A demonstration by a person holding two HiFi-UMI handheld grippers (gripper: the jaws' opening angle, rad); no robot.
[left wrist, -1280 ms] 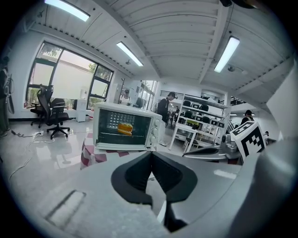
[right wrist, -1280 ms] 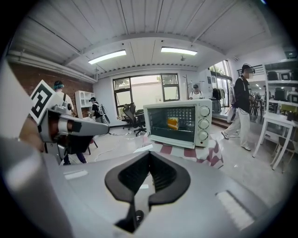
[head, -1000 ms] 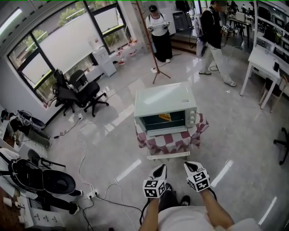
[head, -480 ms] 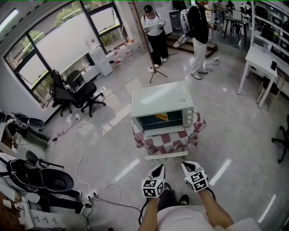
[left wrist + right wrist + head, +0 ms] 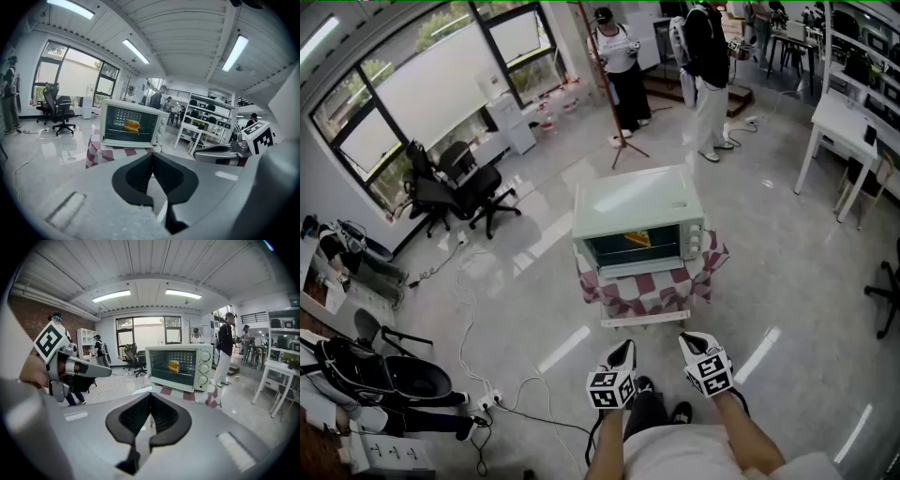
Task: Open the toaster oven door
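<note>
A pale green toaster oven (image 5: 639, 212) stands on a small table with a red-and-white checked cloth (image 5: 652, 290), its glass door shut and an orange item inside. The same oven (image 5: 132, 124) shows ahead in the left gripper view and the oven (image 5: 179, 366) in the right gripper view, with three knobs on its right side. Both grippers hang low near the person's body, well short of the table. My left gripper (image 5: 623, 356) is shut and empty. My right gripper (image 5: 687, 343) is shut and empty too.
Two people stand behind the oven near a tripod stand (image 5: 619, 141). Black office chairs (image 5: 455, 192) stand at the left by the windows. Cables and a power strip (image 5: 492, 401) lie on the floor at left. A white desk (image 5: 844, 127) is at right.
The view has crept slightly closer to the oven table. One person behind has walked left. Both grippers stay shut and low.
</note>
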